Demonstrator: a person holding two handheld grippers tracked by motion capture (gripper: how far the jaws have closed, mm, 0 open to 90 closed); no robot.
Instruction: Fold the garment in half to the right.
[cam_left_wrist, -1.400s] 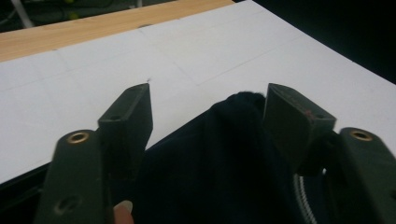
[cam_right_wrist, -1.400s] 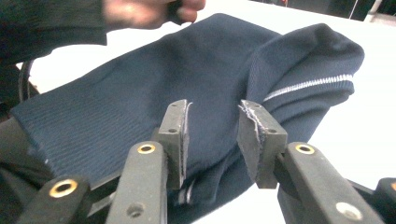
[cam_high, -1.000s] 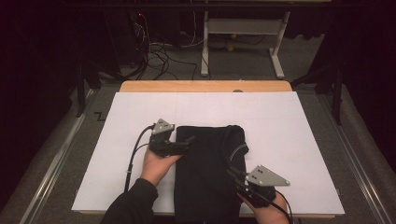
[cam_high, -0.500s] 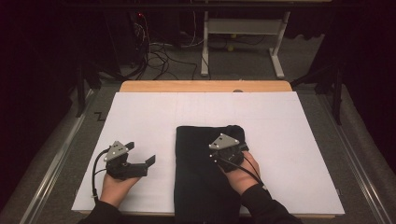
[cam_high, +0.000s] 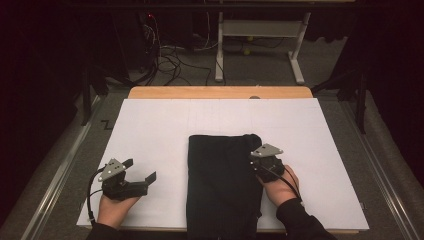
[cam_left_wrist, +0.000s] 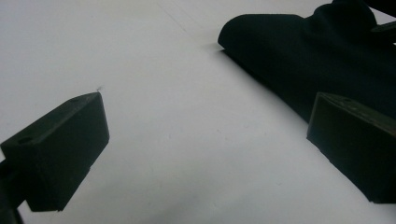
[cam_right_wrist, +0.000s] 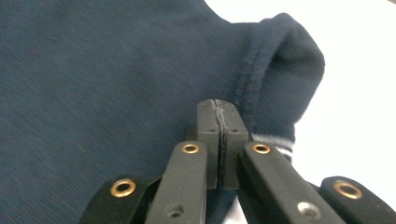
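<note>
While I am folding the dark navy sweatshirt (cam_high: 222, 185), which is lying flat near the front edge of the white surface (cam_high: 155, 125), slightly right of the middle, I am keeping my right hand-held gripper (cam_right_wrist: 222, 116) pressed shut at the garment's far right corner, beside the ribbed cuff (cam_right_wrist: 285, 70). No cloth is pinched between its jaws; I judge it is smoothing the fold. My left hand-held gripper (cam_high: 140, 170) is resting wide open and empty on bare surface toward the front left corner, clear of the fabric.
</note>
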